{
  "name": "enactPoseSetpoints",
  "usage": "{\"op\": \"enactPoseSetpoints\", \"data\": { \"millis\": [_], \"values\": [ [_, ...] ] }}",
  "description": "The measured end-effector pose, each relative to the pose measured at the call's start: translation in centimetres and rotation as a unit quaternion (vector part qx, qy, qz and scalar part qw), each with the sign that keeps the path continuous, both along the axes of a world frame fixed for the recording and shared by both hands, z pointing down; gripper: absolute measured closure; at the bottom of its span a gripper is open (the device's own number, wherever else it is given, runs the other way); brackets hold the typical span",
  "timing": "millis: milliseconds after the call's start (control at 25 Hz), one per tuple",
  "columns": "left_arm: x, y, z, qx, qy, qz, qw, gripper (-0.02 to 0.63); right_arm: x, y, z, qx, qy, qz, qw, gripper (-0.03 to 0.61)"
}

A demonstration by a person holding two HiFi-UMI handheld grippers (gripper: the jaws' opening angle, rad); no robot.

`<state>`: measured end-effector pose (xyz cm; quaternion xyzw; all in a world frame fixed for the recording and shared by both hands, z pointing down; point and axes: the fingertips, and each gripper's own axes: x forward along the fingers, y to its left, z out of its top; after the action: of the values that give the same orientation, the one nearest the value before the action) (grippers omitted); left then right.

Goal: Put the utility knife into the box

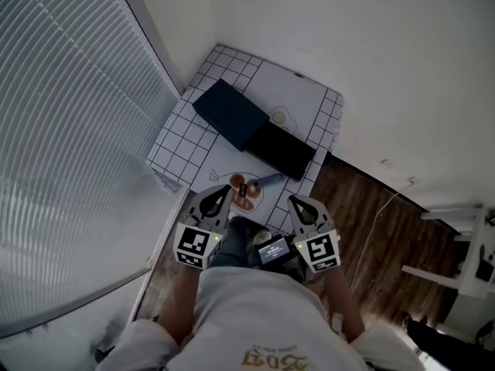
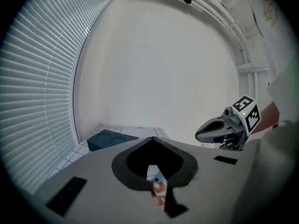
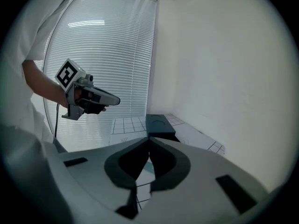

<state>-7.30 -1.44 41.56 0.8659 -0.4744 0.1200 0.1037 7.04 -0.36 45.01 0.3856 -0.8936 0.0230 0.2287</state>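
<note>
The utility knife (image 1: 254, 185), with an orange-brown body and a grey-blue end, lies on the white grid mat (image 1: 179, 141) near the table's front edge. Behind it stands a black open box (image 1: 280, 150), and a dark blue lid (image 1: 230, 114) lies to the box's left. My left gripper (image 1: 219, 195) hovers just in front of the knife, to its left, jaws shut and empty. In the left gripper view the knife (image 2: 159, 186) shows through the gap under the closed tips. My right gripper (image 1: 299, 204) is shut and empty, in front of the knife to its right.
Window blinds (image 1: 69, 130) run along the left of the table and a white wall stands behind it. Wood floor (image 1: 371, 230) with a thin cable lies to the right, and white furniture (image 1: 464, 269) stands at the far right. A small round mark (image 1: 278, 117) sits on the mat by the lid.
</note>
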Motion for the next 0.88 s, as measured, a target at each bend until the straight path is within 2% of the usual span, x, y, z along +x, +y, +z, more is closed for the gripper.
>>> {"op": "enactPoseSetpoints", "data": {
  "millis": [520,880],
  "values": [
    [1.4,-2.6,4.2,-0.044,-0.017,0.041,0.9981,0.606,-0.9,-3.2,4.4,-0.046,0.032,-0.016,0.998,0.571],
    [0.7,-3.6,8.2,-0.076,-0.030,0.051,0.9953,0.606,-2.3,-4.7,9.0,-0.079,0.049,-0.021,0.995,0.571]
  ]
}}
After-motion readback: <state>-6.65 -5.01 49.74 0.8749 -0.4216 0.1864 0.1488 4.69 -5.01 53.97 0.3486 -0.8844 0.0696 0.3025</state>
